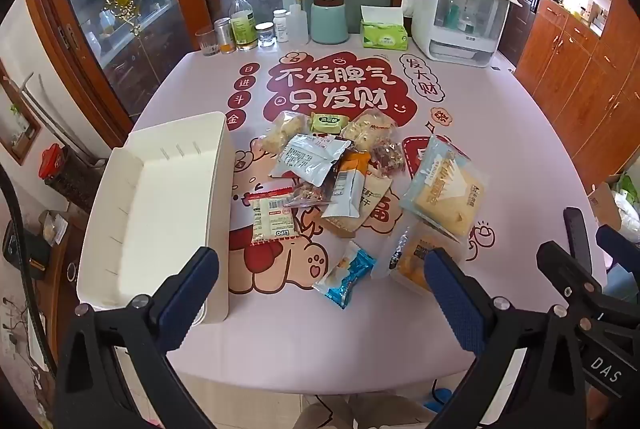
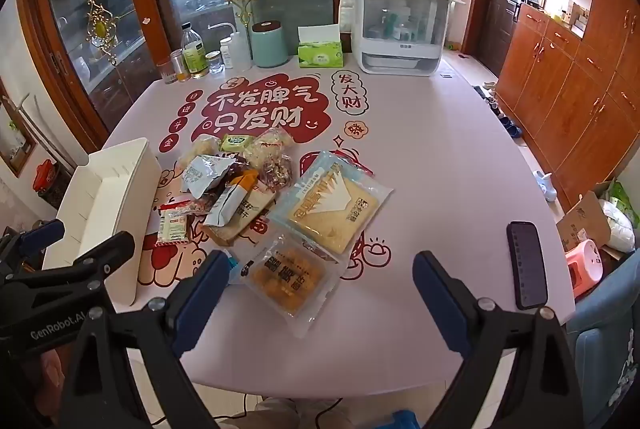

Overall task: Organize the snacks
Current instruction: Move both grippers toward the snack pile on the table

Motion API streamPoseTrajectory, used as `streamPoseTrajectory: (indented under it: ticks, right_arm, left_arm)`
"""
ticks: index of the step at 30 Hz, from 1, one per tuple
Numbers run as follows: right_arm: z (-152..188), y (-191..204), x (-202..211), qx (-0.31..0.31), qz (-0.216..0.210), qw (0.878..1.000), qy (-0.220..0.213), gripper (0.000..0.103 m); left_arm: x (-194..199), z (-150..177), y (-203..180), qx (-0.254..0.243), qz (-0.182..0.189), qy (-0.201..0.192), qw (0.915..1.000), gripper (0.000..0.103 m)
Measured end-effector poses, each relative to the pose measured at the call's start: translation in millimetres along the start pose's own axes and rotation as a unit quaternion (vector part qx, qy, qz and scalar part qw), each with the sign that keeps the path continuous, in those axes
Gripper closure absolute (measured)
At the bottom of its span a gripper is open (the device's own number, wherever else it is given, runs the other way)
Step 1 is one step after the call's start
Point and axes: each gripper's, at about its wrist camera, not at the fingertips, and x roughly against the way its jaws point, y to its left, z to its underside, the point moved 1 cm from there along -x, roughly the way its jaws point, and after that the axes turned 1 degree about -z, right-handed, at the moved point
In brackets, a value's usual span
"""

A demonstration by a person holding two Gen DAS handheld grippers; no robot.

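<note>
A pile of snack packets [image 1: 336, 173] lies in the middle of the table; it also shows in the right wrist view [image 2: 248, 185]. A big pale blue bread packet [image 1: 442, 191] [image 2: 332, 205] and an orange cake packet [image 1: 416, 257] [image 2: 286, 275] lie nearest me, with a small blue packet [image 1: 346, 275] beside them. An empty white bin [image 1: 156, 213] [image 2: 104, 209] stands left of the pile. My left gripper [image 1: 320, 293] is open and empty above the table's near edge. My right gripper [image 2: 320, 289] is open and empty, just short of the orange packet.
Bottles and jars [image 1: 248, 29], a teal canister [image 1: 330, 21], a green tissue box [image 1: 384, 33] and a white appliance [image 1: 460, 13] line the far edge. A black phone [image 2: 527, 265] lies at the near right. Wooden cabinets [image 2: 568, 89] stand to the right.
</note>
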Motion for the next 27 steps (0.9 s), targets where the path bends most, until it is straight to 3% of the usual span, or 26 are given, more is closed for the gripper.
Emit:
streamPoseTrajectory:
  ticks: [17,27]
  right_arm:
    - [0,4,0,0.000,0.006,1.000,-0.003,0.009]
    - [-7,-7,-2,-0.026,0.018,0.999,-0.004,0.009]
  left_arm:
    - [5,-4,3,-0.003,0.034,-0.020,0.9992,0.001]
    - [6,-7,6,-0.011,0.036,-0.037,0.9986,0.001]
